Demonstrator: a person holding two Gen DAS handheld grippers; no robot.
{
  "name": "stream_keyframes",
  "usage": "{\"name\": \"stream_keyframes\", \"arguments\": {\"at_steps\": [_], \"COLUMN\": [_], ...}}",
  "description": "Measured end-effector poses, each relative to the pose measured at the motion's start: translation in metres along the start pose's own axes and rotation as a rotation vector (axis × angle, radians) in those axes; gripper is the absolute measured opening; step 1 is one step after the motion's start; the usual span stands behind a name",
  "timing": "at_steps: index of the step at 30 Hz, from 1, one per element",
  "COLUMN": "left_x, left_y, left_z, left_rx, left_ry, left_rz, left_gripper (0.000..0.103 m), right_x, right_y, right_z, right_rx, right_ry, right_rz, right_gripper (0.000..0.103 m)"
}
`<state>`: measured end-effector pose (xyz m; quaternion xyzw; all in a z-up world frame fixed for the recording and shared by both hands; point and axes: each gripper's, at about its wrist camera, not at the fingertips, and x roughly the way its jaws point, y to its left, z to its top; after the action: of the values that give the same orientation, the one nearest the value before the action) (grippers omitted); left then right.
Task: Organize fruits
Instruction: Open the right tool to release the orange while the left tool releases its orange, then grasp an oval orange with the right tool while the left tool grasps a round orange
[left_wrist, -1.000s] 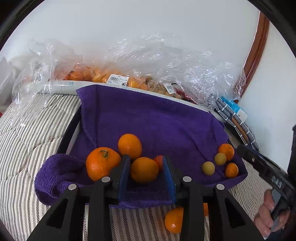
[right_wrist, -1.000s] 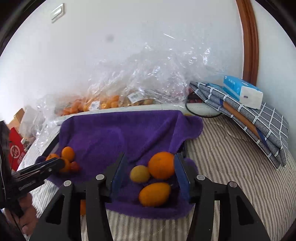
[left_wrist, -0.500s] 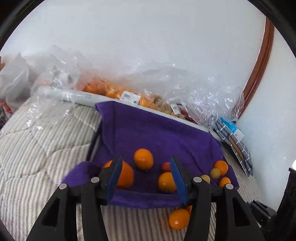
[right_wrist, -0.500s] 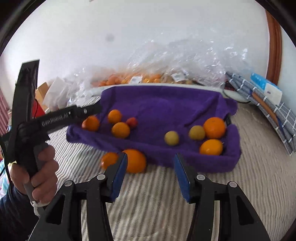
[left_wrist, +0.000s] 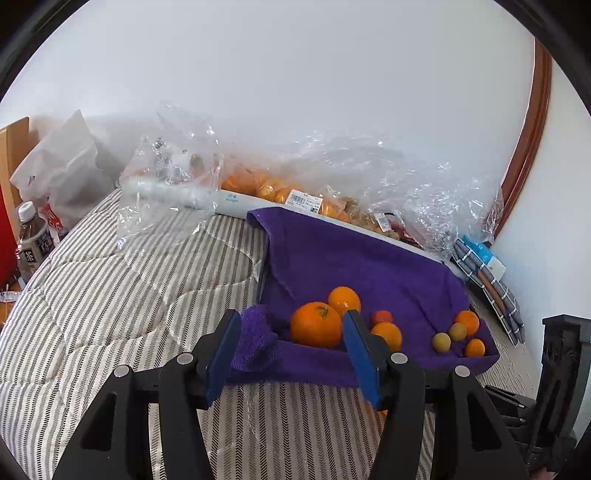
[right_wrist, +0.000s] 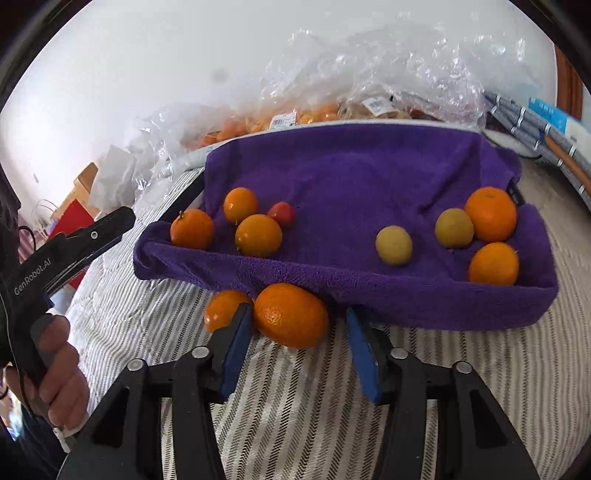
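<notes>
Oranges on striped bed (right_wrist: 461, 373), two of them, loose below front edge of purple towel (right_wrist: 351, 177). Right hand-held gripper (right_wrist: 293, 334) closing around larger orange (right_wrist: 291, 315): left pad touching or nearly so, right pad clear of peel, nothing pinched. Smaller orange (right_wrist: 223, 308) just outside left finger, touching it or close. Left hand-held gripper (left_wrist: 291, 354) spreading, empty, short of towel's near edge, with big stemmed orange (left_wrist: 316, 325) beyond. Risks, as judgement: off-centre closing likely to squirt round fruit forward under towel edge or sideways along soft bedding; left finger liable to nudge smaller neighbour rolling; towel hem possibly caught by right pad.
</notes>
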<state>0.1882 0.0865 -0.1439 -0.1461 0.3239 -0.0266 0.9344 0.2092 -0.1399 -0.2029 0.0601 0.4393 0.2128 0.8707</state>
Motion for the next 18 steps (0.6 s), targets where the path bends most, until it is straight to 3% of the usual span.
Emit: {"name": "stream_keyframes", "arguments": {"at_steps": [6,13,18], "left_x": [0.003,0.010,0.021], "left_y": [-0.014,-0.041,-0.065], "left_z": [-0.009,-0.027,-0.039], "left_rx": [0.058,0.121,0.179], "left_ry": [0.037,0.149,0.213], "left_rz": [-0.039,-0.204,-0.225], "left_gripper": [0.055,0.055,0.055], "right_x": [-0.020,-0.062,-0.079], "right_y": [-0.004,-0.024,-0.039], "right_z": [-0.007,-0.022,-0.036], "right_rx": [-0.007,-0.053,-0.064], "right_ry": [-0.059,-0.157,-0.195], "right_rz": [-0.046,-0.169,-0.201], "right_gripper": [0.040,0.040,0.040]}}
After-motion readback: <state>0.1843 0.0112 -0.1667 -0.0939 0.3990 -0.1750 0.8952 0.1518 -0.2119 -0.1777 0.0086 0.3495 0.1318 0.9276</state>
